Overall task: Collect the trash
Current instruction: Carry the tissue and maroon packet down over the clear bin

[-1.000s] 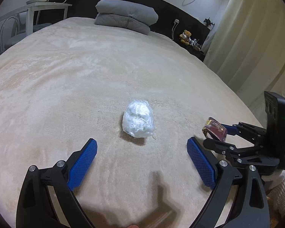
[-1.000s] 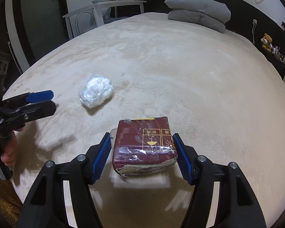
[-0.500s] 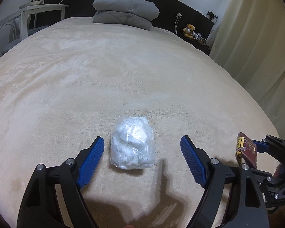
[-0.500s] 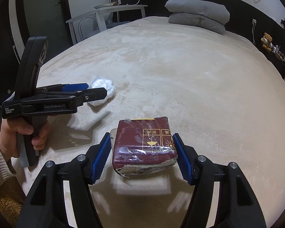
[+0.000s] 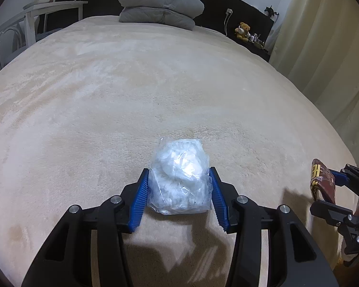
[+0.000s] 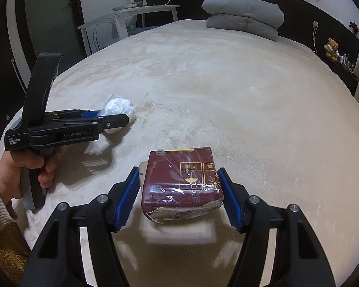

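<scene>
A clear plastic bag point(image 5: 179, 179) stuffed with white crumpled waste lies on the beige bed point(image 5: 107, 95). My left gripper point(image 5: 178, 170) straddles it, its jaws closing, and both blue pads touch the bag's sides. The right wrist view shows the same bag point(image 6: 118, 104) poking out past the left gripper point(image 6: 110, 117), which a hand point(image 6: 19, 167) holds by its grip. My right gripper point(image 6: 178, 171) is shut on a dark red wrapped packet point(image 6: 179, 179), held just above the bed with its shadow beneath. The packet point(image 5: 322, 179) also shows at the right edge of the left wrist view.
Folded grey bedding point(image 5: 160, 7) rests at the head of the bed. A white table and chair point(image 5: 47, 7) stand beyond the bed's left side. A teddy bear point(image 5: 243, 30) sits on a dark shelf, and pale curtains point(image 5: 323, 47) hang on the right.
The left gripper came forward and down to the plastic bag, and its wide jaws narrowed until the pads reached the bag's sides. The right gripper and its packet stayed still.
</scene>
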Available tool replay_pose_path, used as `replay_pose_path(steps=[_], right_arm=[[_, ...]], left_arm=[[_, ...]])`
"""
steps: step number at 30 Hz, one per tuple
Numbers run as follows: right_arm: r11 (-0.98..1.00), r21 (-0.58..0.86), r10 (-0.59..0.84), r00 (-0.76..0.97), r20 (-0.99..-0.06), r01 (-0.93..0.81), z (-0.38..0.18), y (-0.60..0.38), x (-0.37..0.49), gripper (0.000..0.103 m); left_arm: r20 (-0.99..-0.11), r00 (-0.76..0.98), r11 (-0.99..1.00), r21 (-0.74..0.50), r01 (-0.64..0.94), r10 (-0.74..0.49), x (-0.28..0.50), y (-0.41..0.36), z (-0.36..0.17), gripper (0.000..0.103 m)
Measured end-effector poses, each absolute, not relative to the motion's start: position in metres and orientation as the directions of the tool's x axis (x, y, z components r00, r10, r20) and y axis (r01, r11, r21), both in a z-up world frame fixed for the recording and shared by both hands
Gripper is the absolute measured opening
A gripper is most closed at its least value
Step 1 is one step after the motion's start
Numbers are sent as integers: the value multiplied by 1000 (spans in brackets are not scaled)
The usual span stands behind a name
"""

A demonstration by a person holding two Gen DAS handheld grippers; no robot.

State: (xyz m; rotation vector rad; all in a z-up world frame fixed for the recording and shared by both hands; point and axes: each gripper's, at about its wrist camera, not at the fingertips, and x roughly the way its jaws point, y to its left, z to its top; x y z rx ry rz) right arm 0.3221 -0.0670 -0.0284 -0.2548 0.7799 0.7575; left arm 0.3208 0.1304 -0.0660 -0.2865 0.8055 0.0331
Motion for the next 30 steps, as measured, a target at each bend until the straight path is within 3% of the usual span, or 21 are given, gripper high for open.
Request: replay_pose_path(steps=[15, 30], right_arm=[[755, 120, 531, 493, -689, -645, -15, -87, 304, 64], [785, 174, 554, 547, -628, -595, 4, -141, 230, 64]], left_arm=[[-648, 754, 955, -279, -105, -106, 278, 107, -27, 47], [-565, 814, 954, -296, -45, -137, 185, 67, 14, 47]])
